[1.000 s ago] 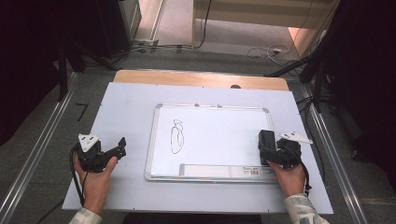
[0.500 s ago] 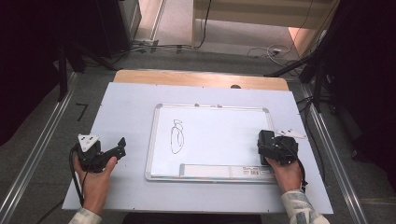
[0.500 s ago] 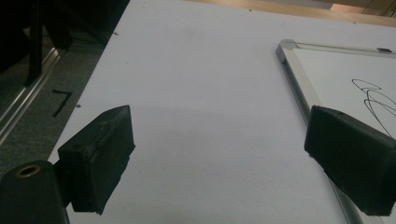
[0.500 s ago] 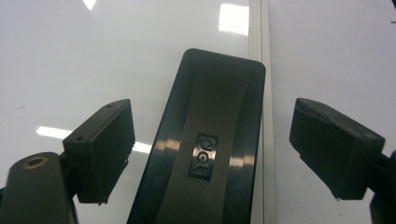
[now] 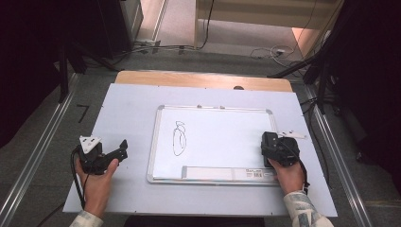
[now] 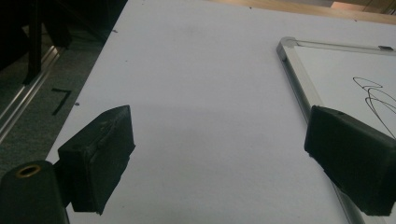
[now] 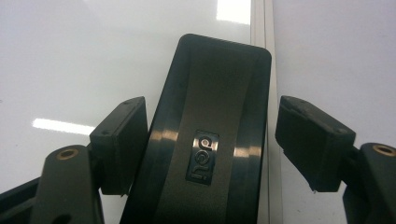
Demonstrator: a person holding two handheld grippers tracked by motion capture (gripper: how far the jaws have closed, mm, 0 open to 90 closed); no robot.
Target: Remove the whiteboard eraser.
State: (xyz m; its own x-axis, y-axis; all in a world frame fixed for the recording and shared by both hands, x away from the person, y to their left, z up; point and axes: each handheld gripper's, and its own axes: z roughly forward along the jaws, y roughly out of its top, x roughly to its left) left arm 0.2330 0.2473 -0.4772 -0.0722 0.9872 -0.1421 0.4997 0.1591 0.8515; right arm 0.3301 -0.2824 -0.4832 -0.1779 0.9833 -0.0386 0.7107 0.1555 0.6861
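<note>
Your right gripper (image 7: 210,140) points down over a black whiteboard eraser (image 7: 210,116), which lies between its jaws. The jaws have just been closing. In the right gripper view the left pad sits against the eraser's side, while a narrow gap shows between the right pad and the eraser's other edge, so the grip is not yet complete and the gripper counts as open. In the high view the right gripper (image 5: 274,146) covers the eraser, with your right hand (image 5: 289,176) behind it.

The eraser lies directly beneath that gripper, on the right margin of the whiteboard (image 5: 222,142), its long side running along the board's metal frame (image 7: 267,56), which passes just beside the right pad. A black looping scribble (image 5: 179,139) sits well apart from the gripper, toward the board's left half. A long tray strip (image 5: 229,173) runs along the board's near edge, just beside your right hand.

Your left gripper (image 5: 106,156) rests on the white surface (image 5: 127,109) to the left of the whiteboard, held by your left hand (image 5: 97,182). Its jaws stand wide apart with nothing between them; in the left gripper view (image 6: 219,154) bare surface lies between the pads, and the board's frame corner (image 6: 287,44) lies ahead of the right-hand pad.
</note>
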